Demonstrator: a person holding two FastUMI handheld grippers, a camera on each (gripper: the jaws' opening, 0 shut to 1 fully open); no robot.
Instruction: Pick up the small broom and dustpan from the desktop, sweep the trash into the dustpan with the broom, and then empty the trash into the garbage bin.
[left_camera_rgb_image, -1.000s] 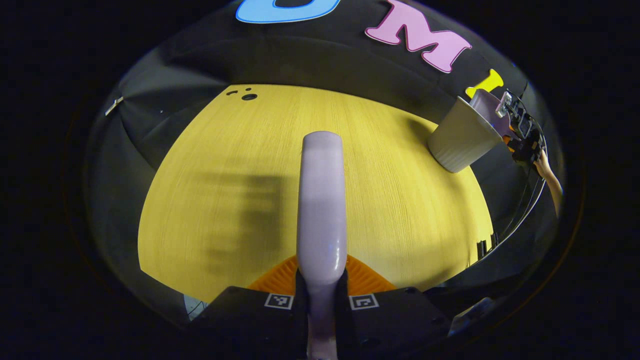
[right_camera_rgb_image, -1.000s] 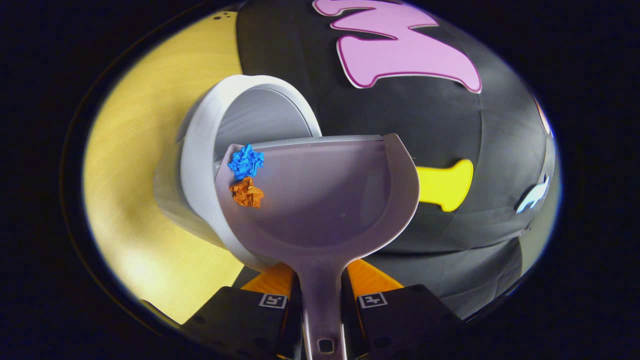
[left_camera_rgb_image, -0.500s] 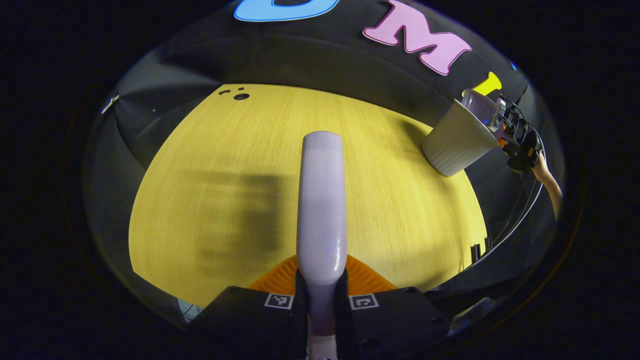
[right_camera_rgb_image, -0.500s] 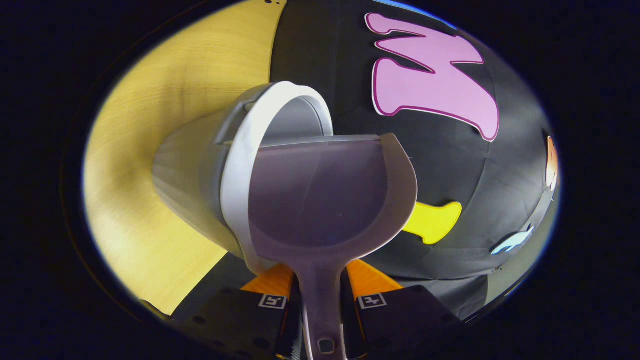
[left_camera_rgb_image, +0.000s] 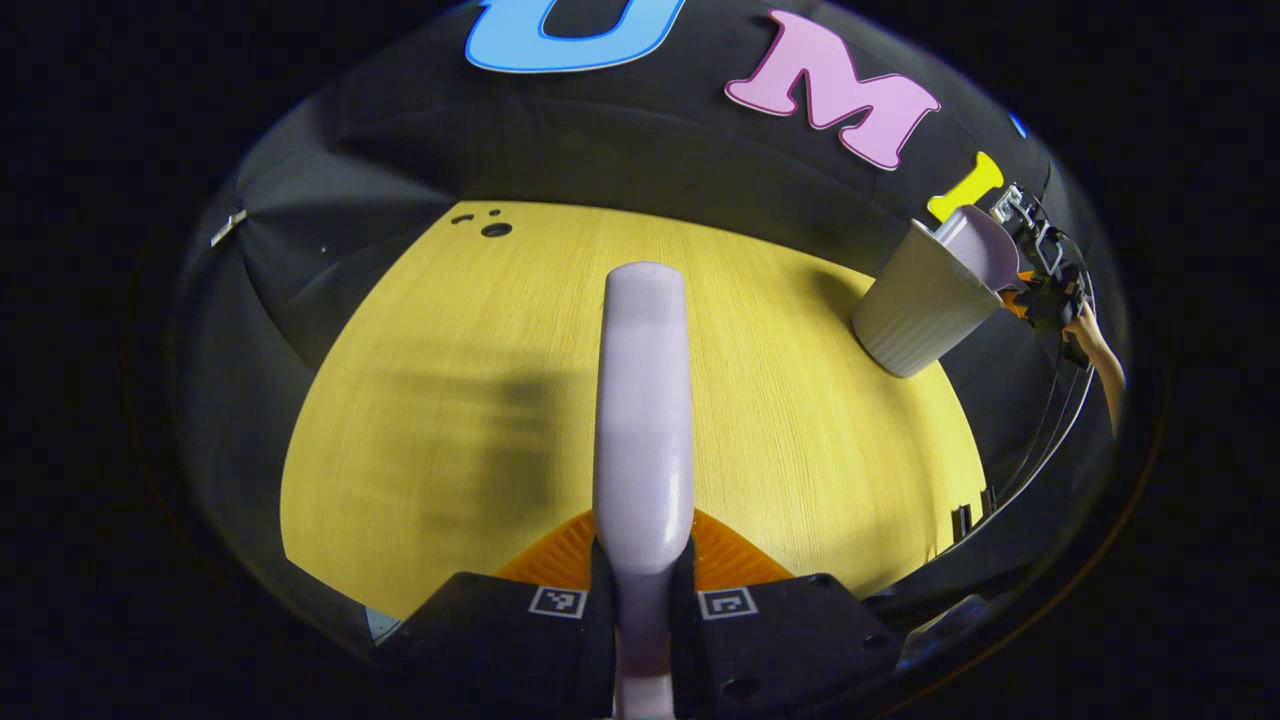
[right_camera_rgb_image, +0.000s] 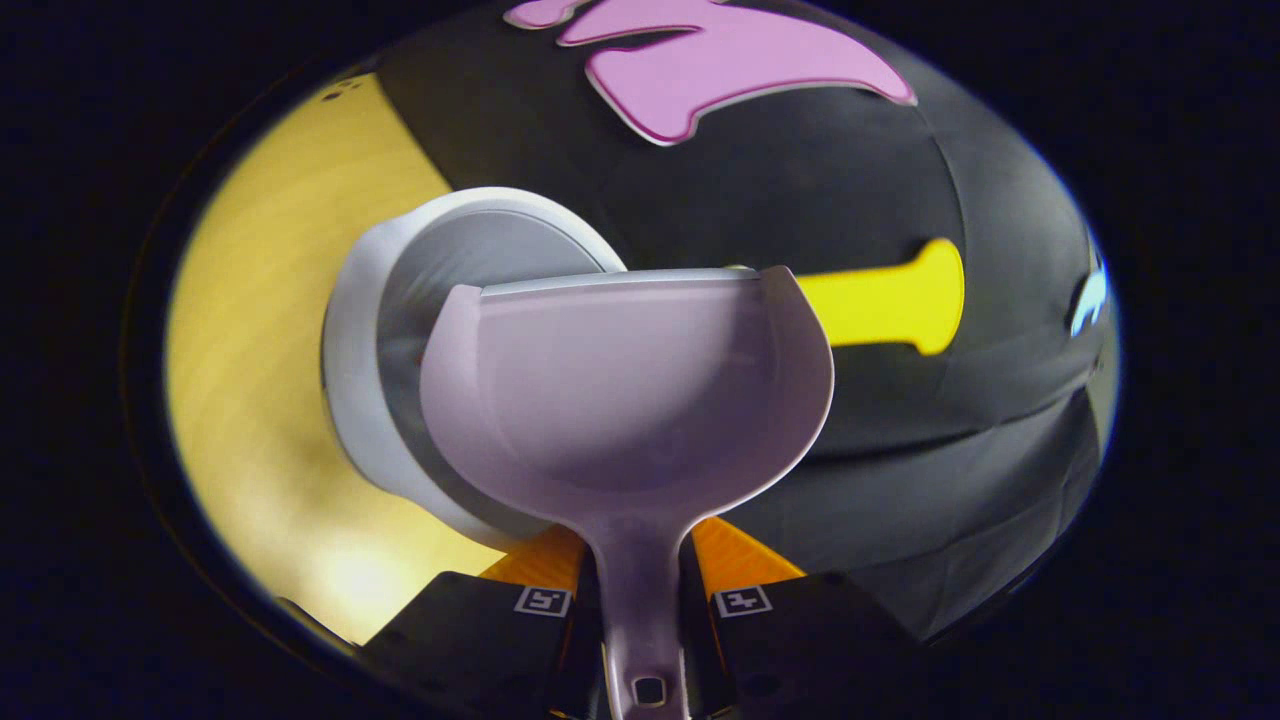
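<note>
Pale lilac plastic, smooth and glossy, makes up both the dustpan (right_camera_rgb_image: 625, 385) and the broom (left_camera_rgb_image: 643, 400), so I judge them light and stiff but a little slippery; the narrow handle is the sensible place to take each, and that is where each is held. In the right gripper view the right tool (right_camera_rgb_image: 640, 625) has both fingers pressed on the dustpan's handle, with the scoop spreading out straight ahead of it. The scoop's front lip sits over the mouth of the garbage bin (right_camera_rgb_image: 350, 330), a pale ribbed-looking tub standing near the far edge of the yellow wood-grain tabletop (right_camera_rgb_image: 250, 330). The scoop's inner face looks bare of trash, so emptying seems done or nearly so (the bin's inside is too dim to tell what lies in it).

In the left gripper view the left tool (left_camera_rgb_image: 642, 600) is clamped on the broom's handle, which runs forward from between its fingers above the tabletop (left_camera_rgb_image: 450, 330), well apart from the bin (left_camera_rgb_image: 915, 300) at the far right. There the dustpan (left_camera_rgb_image: 975, 250) tips into the bin's mouth, with the right tool (left_camera_rgb_image: 1045, 290) and a hand (left_camera_rgb_image: 1095, 350) just beyond
</note>
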